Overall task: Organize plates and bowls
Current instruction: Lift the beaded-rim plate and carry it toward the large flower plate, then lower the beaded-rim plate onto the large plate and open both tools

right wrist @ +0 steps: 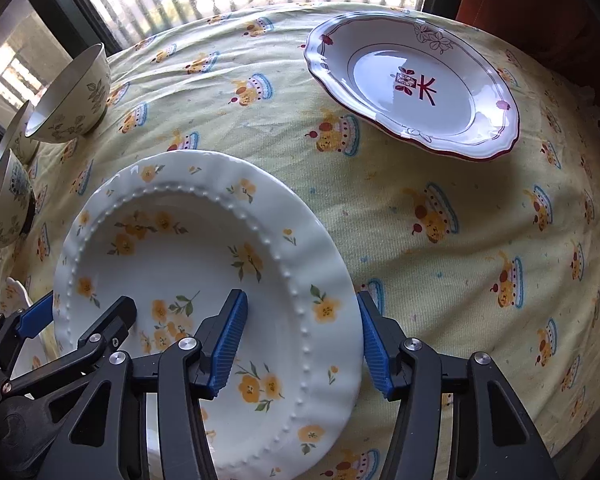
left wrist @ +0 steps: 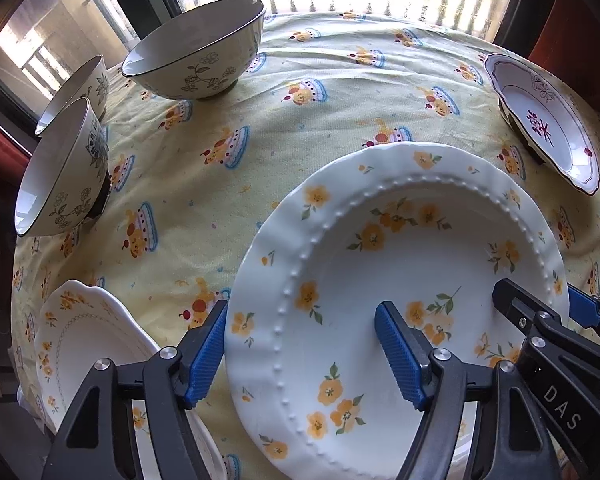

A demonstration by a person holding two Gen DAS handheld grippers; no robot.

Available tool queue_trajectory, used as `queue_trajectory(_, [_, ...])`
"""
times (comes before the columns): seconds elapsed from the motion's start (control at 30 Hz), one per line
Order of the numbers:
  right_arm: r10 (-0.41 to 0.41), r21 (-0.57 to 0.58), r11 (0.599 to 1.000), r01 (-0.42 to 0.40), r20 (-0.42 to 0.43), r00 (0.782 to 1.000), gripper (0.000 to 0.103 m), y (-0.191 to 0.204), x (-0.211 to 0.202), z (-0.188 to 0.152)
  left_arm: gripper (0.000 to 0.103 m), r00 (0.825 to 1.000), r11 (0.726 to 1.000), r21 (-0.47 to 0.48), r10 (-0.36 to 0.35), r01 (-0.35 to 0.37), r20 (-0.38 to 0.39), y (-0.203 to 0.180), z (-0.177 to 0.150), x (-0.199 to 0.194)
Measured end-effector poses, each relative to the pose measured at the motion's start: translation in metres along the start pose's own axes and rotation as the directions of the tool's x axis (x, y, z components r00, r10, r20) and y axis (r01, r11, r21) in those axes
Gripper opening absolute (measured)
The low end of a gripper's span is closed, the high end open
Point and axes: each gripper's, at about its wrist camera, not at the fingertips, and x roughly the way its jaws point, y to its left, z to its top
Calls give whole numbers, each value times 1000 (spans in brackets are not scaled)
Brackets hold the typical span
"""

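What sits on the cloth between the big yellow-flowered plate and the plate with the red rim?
Nothing: only bare printed tablecloth lies between the yellow-flowered plate and the red-rimmed plate, plainest in the right wrist view.

left gripper (left wrist: 302, 354), right gripper (right wrist: 302, 342), jaws apart, pointing down

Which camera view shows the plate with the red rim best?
The right wrist view: the red-rimmed plate is whole there, its red centre mark and rim clear. The left wrist view shows the same plate only at the right edge, squeezed and slanted.
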Motion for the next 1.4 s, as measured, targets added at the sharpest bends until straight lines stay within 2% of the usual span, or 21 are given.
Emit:
queue_trajectory(0.17, [20,-27,999,-21,-28,999,59,-1,4,9,74,1000,1000,2,14,-14,-14,0,-5,-6])
queue_trajectory(0.37, [11,-40,999,-13,-45,999,59,-8,-2,7,73,999,1000,7,-11,12,-48,-12,-7,-8])
queue_trajectory(0.67, [-25,-23,999,25,-22,999,59,-18,-25,-4,72,998,997,27,-68,68,-18,-13,-17,-28])
queue_trajectory(1.03, [-81,0,997,81,41,996,59,9,-63,-21,72,991,991,19,-131,131,20,22,-34,-57])
queue_trajectory(1.4, [-105,12,994,105,76,992,59,56,-88,-40,72,988,988,-11,-152,153,31,72,-53,-72])
